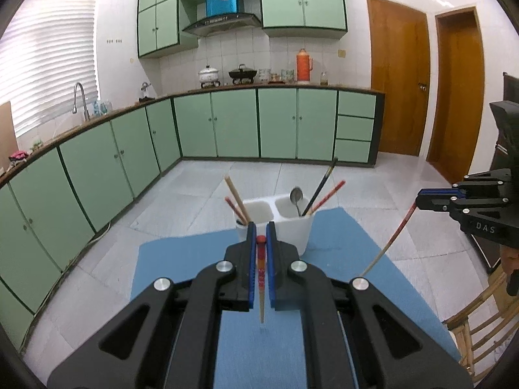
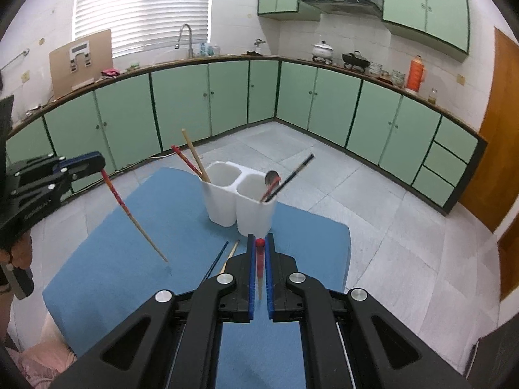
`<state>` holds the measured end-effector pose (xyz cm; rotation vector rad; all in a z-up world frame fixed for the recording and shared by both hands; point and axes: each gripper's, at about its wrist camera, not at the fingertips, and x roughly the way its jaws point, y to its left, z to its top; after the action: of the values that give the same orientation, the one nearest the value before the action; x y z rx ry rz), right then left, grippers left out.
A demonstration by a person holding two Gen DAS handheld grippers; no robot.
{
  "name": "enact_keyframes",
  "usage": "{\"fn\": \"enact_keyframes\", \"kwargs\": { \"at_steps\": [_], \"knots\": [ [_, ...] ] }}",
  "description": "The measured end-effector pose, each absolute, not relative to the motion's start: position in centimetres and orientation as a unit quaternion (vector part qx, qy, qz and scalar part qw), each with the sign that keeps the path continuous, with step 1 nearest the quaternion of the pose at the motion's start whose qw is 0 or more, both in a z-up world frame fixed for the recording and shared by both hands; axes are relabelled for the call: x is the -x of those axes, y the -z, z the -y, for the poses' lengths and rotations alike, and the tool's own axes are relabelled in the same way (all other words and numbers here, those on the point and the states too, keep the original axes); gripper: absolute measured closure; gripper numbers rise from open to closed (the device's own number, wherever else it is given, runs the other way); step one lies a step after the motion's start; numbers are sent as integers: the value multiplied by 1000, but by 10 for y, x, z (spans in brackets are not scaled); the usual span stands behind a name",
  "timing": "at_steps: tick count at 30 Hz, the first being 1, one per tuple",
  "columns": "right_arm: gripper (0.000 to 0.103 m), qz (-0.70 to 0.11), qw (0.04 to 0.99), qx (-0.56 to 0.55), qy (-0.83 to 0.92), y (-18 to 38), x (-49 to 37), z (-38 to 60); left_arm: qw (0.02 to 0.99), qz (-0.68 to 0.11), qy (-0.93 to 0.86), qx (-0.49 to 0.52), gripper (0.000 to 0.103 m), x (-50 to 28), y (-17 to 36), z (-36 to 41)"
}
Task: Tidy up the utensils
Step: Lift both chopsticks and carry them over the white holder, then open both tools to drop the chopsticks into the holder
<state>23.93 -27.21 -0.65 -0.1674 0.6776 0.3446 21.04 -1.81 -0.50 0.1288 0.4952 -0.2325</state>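
Left claw (image 1: 260,230) and right claw (image 2: 259,241) each clamp a red-topped wooden chopstick (image 1: 261,278), near the white two-compartment plastic holder (image 2: 240,201).

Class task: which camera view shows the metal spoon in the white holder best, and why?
The left wrist view: the spoon shows its bowl unobstructed above the white holder. In the right wrist view, chopsticks cross its bowl.
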Motion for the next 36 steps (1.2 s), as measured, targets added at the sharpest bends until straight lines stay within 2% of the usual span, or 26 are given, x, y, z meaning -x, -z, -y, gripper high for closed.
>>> {"fn": "enact_keyframes", "kwargs": {
  "at_steps": [11,20,24,36],
  "knots": [
    [98,-278,936,90,-196,-56,-257,253,972,-188,134,-44,98,-230,-47,25],
    [98,-235,948,82,-198,-98,-300,234,984,-126,119,-42,98,-277,-83,48],
    [98,-238,950,79,-187,-90,-327,226,986,-122,105,-35,98,-310,-70,56],
    [98,-286,940,58,-177,-25,-380,221,979,-181,93,-10,98,-375,-5,54]
  ]
}}
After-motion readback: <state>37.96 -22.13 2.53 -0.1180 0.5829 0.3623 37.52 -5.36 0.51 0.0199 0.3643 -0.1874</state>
